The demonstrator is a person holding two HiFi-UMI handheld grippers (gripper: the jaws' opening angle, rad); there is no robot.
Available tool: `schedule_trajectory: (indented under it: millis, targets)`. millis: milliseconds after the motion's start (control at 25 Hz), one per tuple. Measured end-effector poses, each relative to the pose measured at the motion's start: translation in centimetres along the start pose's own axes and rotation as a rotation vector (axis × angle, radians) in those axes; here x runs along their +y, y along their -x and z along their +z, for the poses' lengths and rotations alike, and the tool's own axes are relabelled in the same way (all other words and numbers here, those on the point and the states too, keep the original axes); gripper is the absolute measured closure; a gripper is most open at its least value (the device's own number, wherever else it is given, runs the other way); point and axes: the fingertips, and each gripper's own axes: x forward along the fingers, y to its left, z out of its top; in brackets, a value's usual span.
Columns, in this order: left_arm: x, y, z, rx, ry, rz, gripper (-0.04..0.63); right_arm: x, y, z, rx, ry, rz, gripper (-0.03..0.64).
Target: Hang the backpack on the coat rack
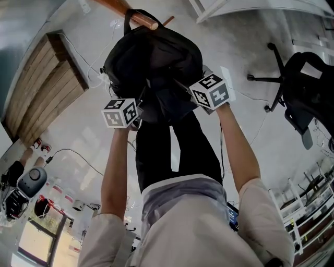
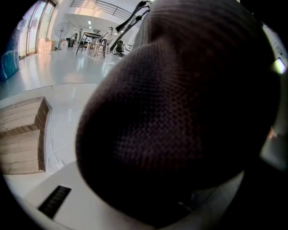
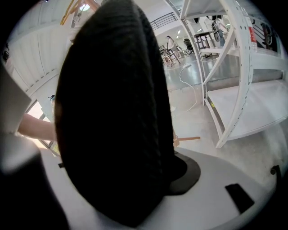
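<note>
Hanging high in the head view: a black backpack (image 1: pixel 151 62), its top carry handle (image 1: pixel 136 15) at a wooden coat rack peg (image 1: pixel 143 20) and apparently looped over it, though hard to settle from this steep angle. Long axis running from that peg straight back toward the person, handle end farthest away and uppermost, bottom end nearest, loose straps on the near face.

Flanked low down by both tools. At the lower left corner, the left gripper (image 1: pixel 128 112), marker cube turned to the camera, jaws buried in the fabric. In the left gripper view, little but dark woven mesh bulging between the two white jaws, pinched there with the jaws partway apart. At the lower right edge, a little higher in the frame, the right gripper (image 1: pixel 206 94), likewise nose-in against the bag. In the right gripper view, a thick padded fold standing upright between the jaws, lying against the round dark pad (image 3: pixel 191 173) on the right-hand jaw; clamped on the bag at a middling spread.

Bag above and ahead of both grippers, its bulk between them, both arms stretched out to it.

Beneath, a pale glossy floor (image 1: pixel 78 146), with a slatted wooden platform (image 1: pixel 44 88) off to the left and a black office chair (image 1: pixel 305 88) at the right. Beyond the right jaw, white metal shelving (image 3: pixel 238 67).
</note>
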Motion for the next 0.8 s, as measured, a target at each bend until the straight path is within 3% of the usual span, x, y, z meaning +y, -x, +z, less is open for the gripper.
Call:
schedule_trajectory:
  millis: [400,800]
  targets:
    - [1.9,-1.6,0.5,0.002,-0.049,0.018,0.431,-1.5,-1.5,-0.3,0.030,0.019,-0.028,0.400]
    - [4.5,-2.8,1.1,0.019,-0.084,0.109,0.419,-2.8,-3.5,0.0,0.046,0.011,-0.050,0.401]
